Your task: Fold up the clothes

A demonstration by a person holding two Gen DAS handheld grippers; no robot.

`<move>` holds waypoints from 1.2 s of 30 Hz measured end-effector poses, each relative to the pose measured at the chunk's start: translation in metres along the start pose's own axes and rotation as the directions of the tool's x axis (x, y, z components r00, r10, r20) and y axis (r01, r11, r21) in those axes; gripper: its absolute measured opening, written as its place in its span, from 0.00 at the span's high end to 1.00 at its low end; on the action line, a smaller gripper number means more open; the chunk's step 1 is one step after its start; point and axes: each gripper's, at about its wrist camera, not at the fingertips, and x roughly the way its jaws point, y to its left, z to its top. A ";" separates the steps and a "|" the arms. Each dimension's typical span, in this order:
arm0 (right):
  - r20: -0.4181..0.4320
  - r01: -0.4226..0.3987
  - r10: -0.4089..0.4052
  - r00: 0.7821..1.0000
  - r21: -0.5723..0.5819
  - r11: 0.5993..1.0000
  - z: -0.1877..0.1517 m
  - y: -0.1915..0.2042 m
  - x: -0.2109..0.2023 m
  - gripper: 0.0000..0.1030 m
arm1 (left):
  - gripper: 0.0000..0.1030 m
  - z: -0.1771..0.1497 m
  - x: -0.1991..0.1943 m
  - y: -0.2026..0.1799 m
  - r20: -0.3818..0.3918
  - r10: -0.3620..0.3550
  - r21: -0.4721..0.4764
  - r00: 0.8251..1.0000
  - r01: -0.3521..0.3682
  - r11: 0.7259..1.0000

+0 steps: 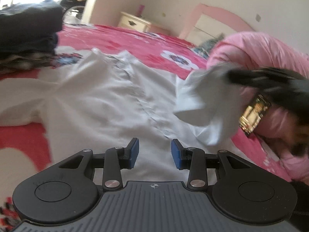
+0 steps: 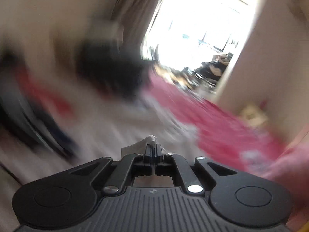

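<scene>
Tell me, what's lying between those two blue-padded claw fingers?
Nothing is pinched: the left claw stands open over the white shirt, and only that cloth shows through the gap, seen in the left wrist view.

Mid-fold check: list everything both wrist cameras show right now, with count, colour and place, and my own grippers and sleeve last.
white shirt: one, white, spread on the bed in front of the left gripper, one edge lifted at right
bedspread: one, red with white flower shapes, under the shirt
dark clothes: one stack, black and navy, far left on the bed
nightstand: one, cream, against the far wall
headboard: one, pink, by the wall
doorway: one, bright, seen from the right wrist view, which is blurred
left gripper: one, black with blue pads, open above the shirt
right gripper: one, black, shut on white shirt fabric
sleeve: one, pink, at right
</scene>
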 end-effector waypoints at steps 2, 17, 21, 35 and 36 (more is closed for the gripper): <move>0.089 -0.165 0.153 0.984 0.150 0.975 0.003 -0.003 -0.023 0.98 | 0.65 0.001 -0.011 0.011 0.019 0.032 -0.011 0.999 -0.032 0.999; -0.217 -0.281 0.426 0.878 0.486 0.828 -0.078 0.028 0.009 0.57 | 0.64 -0.004 -0.028 0.020 -0.012 0.079 0.040 0.997 -0.079 0.996; -0.110 -0.143 0.359 0.927 0.780 0.609 -0.100 -0.018 0.000 0.52 | 0.62 -0.008 -0.029 0.013 -0.044 -0.019 0.049 0.999 0.021 0.999; -0.065 0.022 0.318 0.946 0.990 0.138 -0.168 -0.042 0.035 0.56 | 0.74 -0.030 0.011 -0.003 -0.225 -0.100 0.094 0.969 0.124 0.988; -0.059 0.016 0.318 0.946 0.990 0.138 -0.167 -0.042 0.035 0.56 | 0.78 -0.029 0.010 0.005 -0.220 -0.108 0.029 0.970 0.117 0.993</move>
